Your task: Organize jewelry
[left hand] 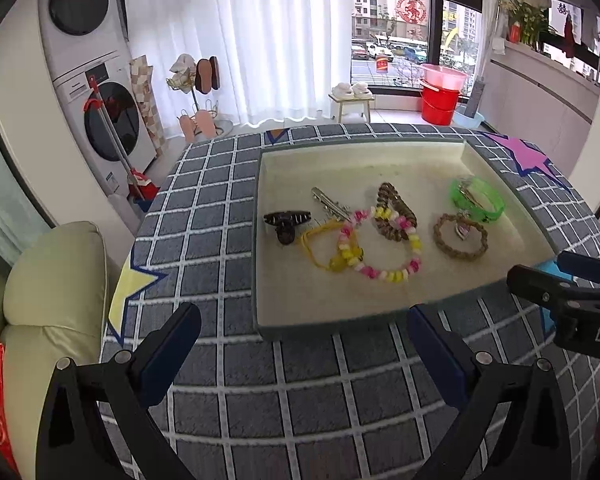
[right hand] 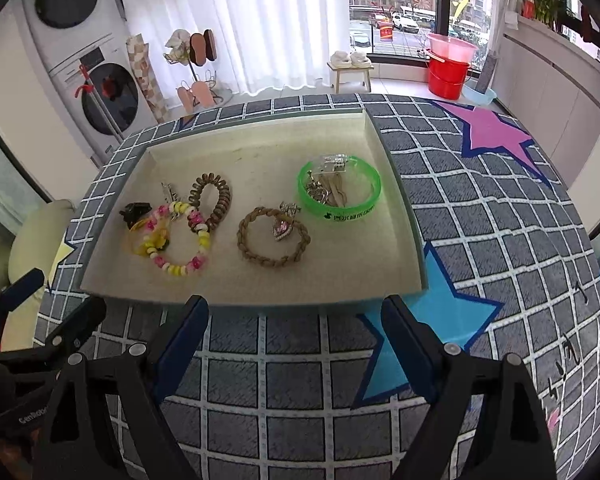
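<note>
On the grid-patterned surface: a shallow cream-lined rectangular tray with grey rim (right hand: pixel 404 216) holds all the jewelry, and nothing is lifted yet.
Left tongs (left hand: pixel 304 344): spread wide, empty, poised just short of the tray's near rim.
Right tongs (right hand: pixel 296 328): released too, nothing between the pads, hanging before the same rim.
Left cluster: black claw hair clip (left hand: pixel 286 224), silver metal clip (left hand: pixel 331 204), yellow cord bracelet (left hand: pixel 332 248) and pink-yellow-white beaded bracelet (right hand: pixel 180 240) overlap in a tangle, the brown coiled hair tie (right hand: pixel 214 202) touching them.
Middle: brown braided bracelet (right hand: pixel 274 238) lies apart, a small jewelled pendant (right hand: pixel 281 229) resting on it.
Right side: translucent green plastic bangle (right hand: pixel 340 190) with small metal pieces inside its ring.
Likely step: choosing a first piece.
How to do it well: start with a loner such as the braided bracelet; pinch one strand only, lift slowly, and watch that the pendant doesn't slide off. Leave the tangle until later, steadying neighbours with the other tongs.
</note>
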`<state>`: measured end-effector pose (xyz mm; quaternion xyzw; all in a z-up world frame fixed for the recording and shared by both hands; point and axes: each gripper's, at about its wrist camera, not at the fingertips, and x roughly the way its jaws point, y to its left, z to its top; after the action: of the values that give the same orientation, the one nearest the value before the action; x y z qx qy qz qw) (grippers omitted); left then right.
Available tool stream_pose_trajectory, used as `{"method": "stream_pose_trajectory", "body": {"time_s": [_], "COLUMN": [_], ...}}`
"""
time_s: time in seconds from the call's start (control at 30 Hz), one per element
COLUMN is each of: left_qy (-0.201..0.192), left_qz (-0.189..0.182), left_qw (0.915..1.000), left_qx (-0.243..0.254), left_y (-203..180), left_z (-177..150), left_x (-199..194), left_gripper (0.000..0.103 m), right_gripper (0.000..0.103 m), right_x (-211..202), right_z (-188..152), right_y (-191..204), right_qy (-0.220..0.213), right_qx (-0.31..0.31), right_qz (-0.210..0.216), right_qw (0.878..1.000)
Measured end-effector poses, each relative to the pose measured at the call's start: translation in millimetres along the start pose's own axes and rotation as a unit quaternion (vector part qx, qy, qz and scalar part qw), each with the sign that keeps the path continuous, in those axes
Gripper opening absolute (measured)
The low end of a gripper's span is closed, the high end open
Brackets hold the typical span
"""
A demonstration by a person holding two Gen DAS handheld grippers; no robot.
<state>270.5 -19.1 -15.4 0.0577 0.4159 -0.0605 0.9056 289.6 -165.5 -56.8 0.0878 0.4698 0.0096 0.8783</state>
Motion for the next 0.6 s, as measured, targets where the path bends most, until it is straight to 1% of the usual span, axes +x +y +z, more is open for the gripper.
{"method": "stream_pose_trajectory", "body": {"time_s": [0.23,0.43,0.6], "left_qy": [-0.008,-0.016,-0.032], "left_qz": [0.000,0.003,0.009], "left_qw": [1.0000,0.9998,0.9992], "left_qx": [0.003,-0.009,-0.020], "left_y": [-2.6,0.3,2.4], "left_z": [-18.8,-38.5,-51.6], "left_x": [-18.5,-32.5,-41.1], "left_gripper": [0.103,0.103,0.103], "right_gripper": [0.090,0.090,0.090], "right_x": [-11.6,-23.4,-36.0], "right_z": [-17.0,-32.7,-43.1], "right_y": [-2.6,-5.2,-6.0], "right_qy": [-0.013,-0.031,-0.056], "right_qx": [0.005,0.014,0.014], "right_qz": [-0.001,0.001,-0.004], "right_qw": [1.000,0.999,0.998]}}
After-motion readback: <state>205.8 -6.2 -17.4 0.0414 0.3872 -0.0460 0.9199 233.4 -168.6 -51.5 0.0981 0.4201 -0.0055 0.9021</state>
